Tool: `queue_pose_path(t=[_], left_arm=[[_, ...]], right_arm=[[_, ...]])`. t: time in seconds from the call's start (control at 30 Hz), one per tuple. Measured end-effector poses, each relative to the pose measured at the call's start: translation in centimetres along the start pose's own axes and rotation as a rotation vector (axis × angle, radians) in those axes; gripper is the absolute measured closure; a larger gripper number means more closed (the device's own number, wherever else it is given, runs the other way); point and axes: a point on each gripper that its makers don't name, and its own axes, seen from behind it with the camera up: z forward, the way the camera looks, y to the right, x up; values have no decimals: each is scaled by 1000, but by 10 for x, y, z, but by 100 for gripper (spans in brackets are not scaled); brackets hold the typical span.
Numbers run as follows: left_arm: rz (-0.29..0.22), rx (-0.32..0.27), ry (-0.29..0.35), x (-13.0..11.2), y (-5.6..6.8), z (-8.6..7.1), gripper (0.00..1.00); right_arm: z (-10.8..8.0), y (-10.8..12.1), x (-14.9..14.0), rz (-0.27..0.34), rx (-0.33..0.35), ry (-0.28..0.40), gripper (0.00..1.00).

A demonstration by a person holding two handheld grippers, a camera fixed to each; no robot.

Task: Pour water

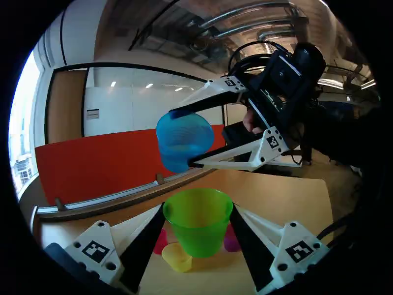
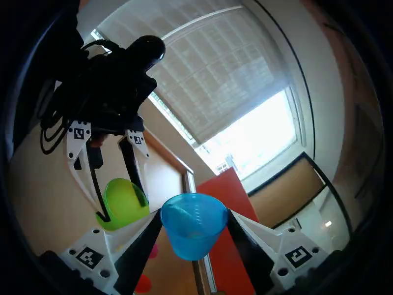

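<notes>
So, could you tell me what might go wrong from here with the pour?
1. The blue cup in the right tongs hangs apart from the green cup in the left tongs; water could miss its rim and splash the table and the small yellow cup below.
2. Both cups are tapered and pinched only at their sides, so tilting might let the blue one slip.

No text can be read; the wall sign (image 1: 92,114) is too small.
</notes>
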Motion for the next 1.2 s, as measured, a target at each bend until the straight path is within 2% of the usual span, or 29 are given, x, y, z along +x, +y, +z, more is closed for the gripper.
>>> queue_pose_path(t=[0.6,1.2], left_arm=[[-1,1,8,3,-2,1,11],[1,1,9,3,-1,-1,11]], right_arm=[[4,-1,7,-105,-1,-13,6],[7,-3,9,-150,4,-16,6]])
